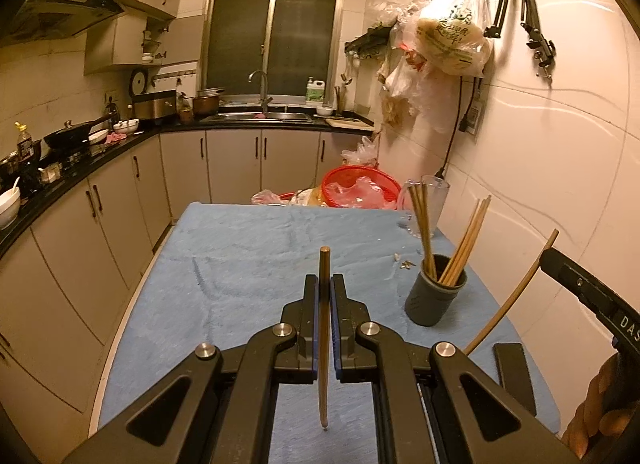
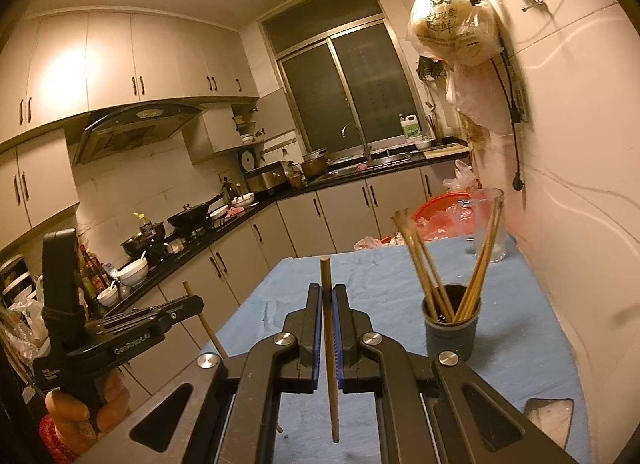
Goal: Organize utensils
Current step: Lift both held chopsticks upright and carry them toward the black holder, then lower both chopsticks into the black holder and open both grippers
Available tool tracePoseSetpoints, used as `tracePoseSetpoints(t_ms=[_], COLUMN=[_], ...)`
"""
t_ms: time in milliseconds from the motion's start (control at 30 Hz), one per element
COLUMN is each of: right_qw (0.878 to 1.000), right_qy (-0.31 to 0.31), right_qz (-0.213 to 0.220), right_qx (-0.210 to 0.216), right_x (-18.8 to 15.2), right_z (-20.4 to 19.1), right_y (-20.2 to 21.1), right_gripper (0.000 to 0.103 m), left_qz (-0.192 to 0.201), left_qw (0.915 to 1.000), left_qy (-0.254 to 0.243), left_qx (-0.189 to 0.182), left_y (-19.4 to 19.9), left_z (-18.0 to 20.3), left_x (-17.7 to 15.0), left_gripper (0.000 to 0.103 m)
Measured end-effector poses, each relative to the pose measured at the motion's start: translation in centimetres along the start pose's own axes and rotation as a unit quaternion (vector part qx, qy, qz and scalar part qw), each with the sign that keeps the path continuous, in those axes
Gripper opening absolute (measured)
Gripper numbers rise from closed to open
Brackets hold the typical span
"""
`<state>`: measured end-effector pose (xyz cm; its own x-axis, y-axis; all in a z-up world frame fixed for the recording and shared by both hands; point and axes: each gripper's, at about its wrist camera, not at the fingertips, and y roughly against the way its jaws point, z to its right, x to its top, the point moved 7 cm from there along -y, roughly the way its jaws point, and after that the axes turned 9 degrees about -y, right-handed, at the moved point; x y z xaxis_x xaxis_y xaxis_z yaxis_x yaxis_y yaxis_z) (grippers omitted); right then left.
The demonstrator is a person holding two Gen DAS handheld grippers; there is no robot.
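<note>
Each claw, left (image 1: 325, 284) and right (image 2: 327, 292), is closed on one chopstick (image 1: 324, 328), held upright above the blue desk (image 1: 240, 248); probably to drop it into the grey cup (image 1: 434, 296), where the others already stand.

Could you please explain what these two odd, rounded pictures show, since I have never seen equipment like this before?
There is no robot: a person holds a hand-operated clamp in each hand, each carrying a wide-angle camera looking along its two fingers. One picture is from the left gripper, the other from the right gripper. Each is shut on one wooden chopstick. On the blue-covered table stand a dark holder with more chopsticks, and a clear glass jug beyond it.
</note>
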<state>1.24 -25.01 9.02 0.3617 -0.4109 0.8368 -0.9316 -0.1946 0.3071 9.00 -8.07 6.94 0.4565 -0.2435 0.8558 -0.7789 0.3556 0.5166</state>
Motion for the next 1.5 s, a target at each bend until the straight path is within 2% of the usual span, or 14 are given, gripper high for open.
tracePoseSetpoints(t_ms=[233, 800, 1300, 1500], right_qw=[1.0, 0.996, 0.994, 0.993], right_qy=[-0.007, -0.009, -0.024, -0.034], right_qz=[0.022, 0.073, 0.088, 0.081], right_qx=[-0.02, -0.048, -0.063, -0.073], right_x=[2.8, 10.5, 15.3, 16.1], right_z=[2.1, 5.9, 9.0, 10.8], right_y=[1.4, 2.0, -1.5, -4.2], right_gripper=[0.005, 0.005, 0.005, 0.005], left_qz=[0.0, 0.032, 0.053, 0.04], left_qw=[0.9998, 0.9964, 0.9942, 0.9939], left_qy=[-0.008, -0.027, -0.014, 0.002], left_qx=[-0.021, -0.073, -0.092, -0.103], left_y=[-0.8, -2.2, -6.3, -9.9], left_z=[1.8, 7.8, 11.0, 11.7], left_x=[2.0, 10.0, 16.3, 16.4], left_gripper=[0.006, 0.006, 0.006, 0.006])
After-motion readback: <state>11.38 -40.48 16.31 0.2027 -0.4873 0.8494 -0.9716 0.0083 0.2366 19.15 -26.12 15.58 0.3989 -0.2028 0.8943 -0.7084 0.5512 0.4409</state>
